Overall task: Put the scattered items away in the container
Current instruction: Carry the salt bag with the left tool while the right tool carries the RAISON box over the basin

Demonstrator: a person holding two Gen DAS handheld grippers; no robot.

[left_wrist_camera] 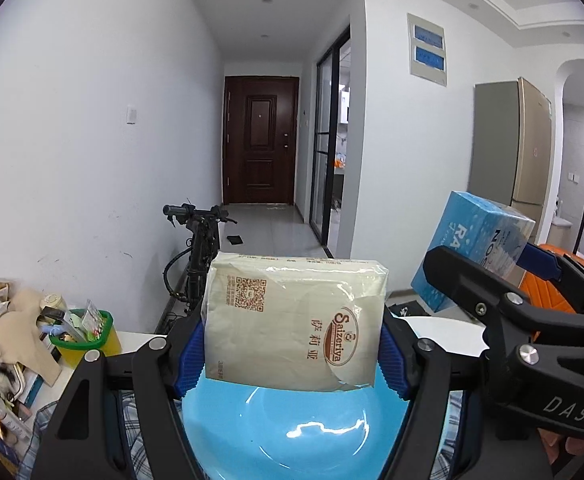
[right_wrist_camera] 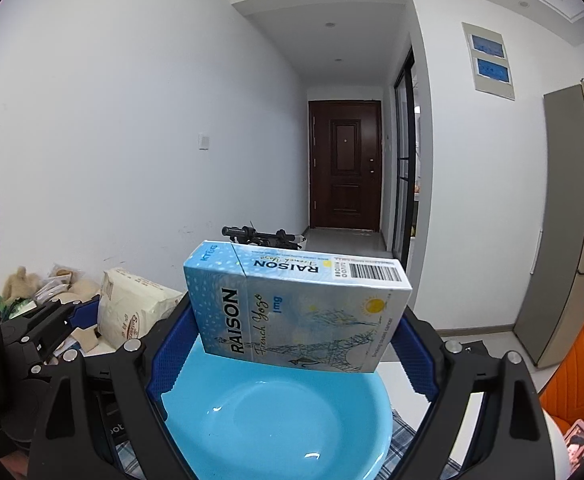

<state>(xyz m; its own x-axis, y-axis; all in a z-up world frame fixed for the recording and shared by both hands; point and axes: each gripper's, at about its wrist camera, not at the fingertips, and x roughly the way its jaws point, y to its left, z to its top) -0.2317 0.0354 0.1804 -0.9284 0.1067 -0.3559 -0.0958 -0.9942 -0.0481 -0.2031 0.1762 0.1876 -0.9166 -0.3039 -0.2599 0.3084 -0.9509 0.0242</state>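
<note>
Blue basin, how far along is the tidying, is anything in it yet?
Nothing looks done: the blue basin shows empty. In hand: the left gripper clamps the beige tissue pack and the right gripper clamps the blue RAISON box, both above the basin. Left: dropping both in, plus the clutter pile on the table.

Home hallway: wooden entry door (left_wrist_camera: 260, 140), fridge (left_wrist_camera: 510, 140), parked bicycle (left_wrist_camera: 196, 240).

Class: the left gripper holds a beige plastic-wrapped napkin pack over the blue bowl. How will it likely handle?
The beige plastic-wrapped napkin pack probably squashes rather than cracks: its film looks wrinkled. It likely weighs little, staying level in the left gripper. Glossy film may slip.
</note>
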